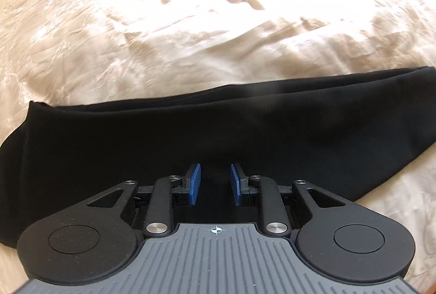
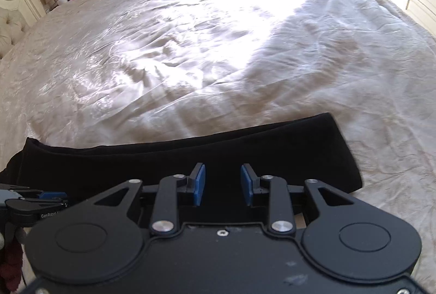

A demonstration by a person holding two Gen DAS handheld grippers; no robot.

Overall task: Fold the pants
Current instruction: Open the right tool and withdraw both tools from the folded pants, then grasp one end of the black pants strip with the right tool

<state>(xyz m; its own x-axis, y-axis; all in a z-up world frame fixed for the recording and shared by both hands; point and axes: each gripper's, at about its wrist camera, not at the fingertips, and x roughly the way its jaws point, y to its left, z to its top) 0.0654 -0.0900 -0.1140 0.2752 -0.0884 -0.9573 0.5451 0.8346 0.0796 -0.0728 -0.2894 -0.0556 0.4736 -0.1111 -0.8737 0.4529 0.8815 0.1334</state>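
In the left wrist view, the black pants [image 1: 218, 125] are seen laid lengthwise across the cream bed [image 1: 136, 29], already folded into a long band. The left tongs [image 1: 215, 183] are held above the cloth, narrowly parted, with nothing gripped. The next fold is judged to call for an end being pinched.

In the right wrist view, the right tongs [image 2: 223, 183] are shown moderately parted and empty over the pants, whose squared end [image 2: 340, 146] is seen at the right.
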